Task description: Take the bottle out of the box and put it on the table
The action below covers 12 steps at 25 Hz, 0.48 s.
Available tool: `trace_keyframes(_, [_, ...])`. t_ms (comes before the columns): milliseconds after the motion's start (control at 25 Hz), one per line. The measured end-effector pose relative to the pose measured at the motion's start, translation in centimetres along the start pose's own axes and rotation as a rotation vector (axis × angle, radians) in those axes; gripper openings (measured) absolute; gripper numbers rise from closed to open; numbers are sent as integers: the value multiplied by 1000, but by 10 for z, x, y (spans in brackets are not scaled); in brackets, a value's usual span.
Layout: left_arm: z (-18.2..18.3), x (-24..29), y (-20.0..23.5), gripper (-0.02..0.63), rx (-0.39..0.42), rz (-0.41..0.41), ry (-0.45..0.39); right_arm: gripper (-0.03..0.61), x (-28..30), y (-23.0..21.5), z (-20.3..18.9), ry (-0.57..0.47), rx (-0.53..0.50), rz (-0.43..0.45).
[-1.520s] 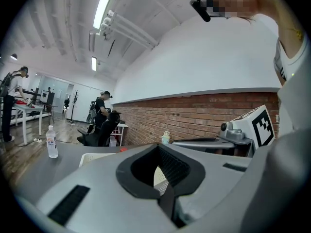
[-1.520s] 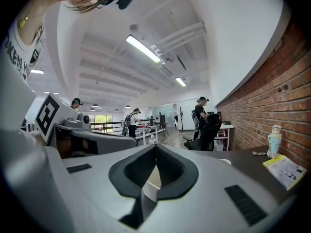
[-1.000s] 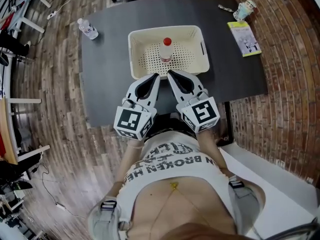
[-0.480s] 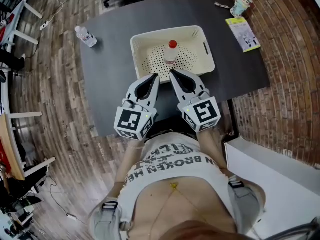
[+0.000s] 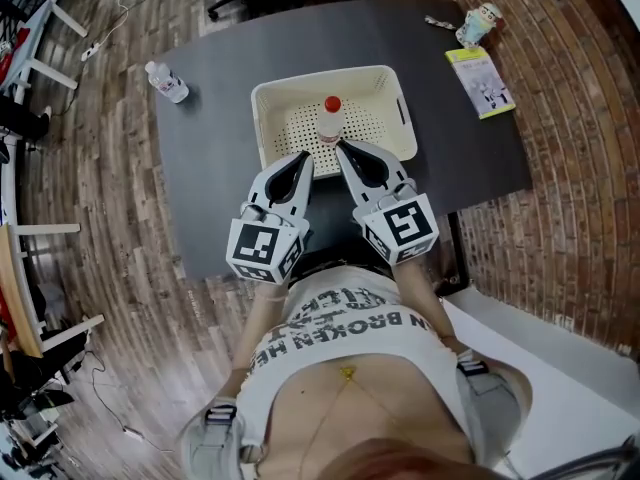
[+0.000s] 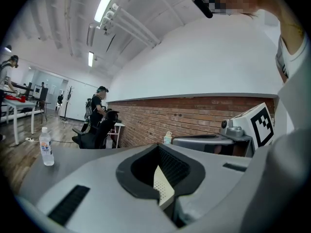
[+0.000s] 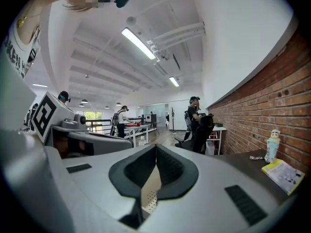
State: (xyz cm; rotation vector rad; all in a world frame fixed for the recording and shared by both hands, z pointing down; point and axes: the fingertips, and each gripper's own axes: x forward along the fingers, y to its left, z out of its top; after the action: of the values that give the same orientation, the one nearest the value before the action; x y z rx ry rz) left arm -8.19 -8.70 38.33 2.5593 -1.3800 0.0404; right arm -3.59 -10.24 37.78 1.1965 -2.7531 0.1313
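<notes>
A clear bottle (image 5: 329, 123) with a red cap stands upright inside the cream perforated box (image 5: 290, 93) on the dark table (image 5: 215, 158). My left gripper (image 5: 303, 158) is shut and empty, its tips at the box's near wall, left of the bottle. My right gripper (image 5: 340, 150) is also shut and empty, its tips over the near wall close beside the bottle's lower part. In the left gripper view the left gripper (image 6: 158, 147) has its jaws together, and a piece of the box (image 6: 164, 187) shows through them. The right gripper (image 7: 155, 147) looks the same in its own view.
A second bottle (image 5: 165, 81) stands at the table's far left corner and also shows as a bottle (image 6: 46, 147) in the left gripper view. A yellow booklet (image 5: 480, 80) and a small figurine (image 5: 478, 23) lie at the far right. A brick wall runs along the right; people stand at tables beyond.
Both grippers have edged forward together toward the box, so their tips now reach its near wall. The bottle stands as before in the box.
</notes>
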Motion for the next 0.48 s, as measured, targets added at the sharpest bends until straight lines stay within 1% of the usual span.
trace_keyframes(200, [9, 21, -10, 6, 9, 13, -10, 8, -1, -19, 5, -8, -13, 34])
trace_keyframes(480, [11, 42, -19, 6, 11, 28, -8, 9, -6, -41, 5, -3, 1, 37])
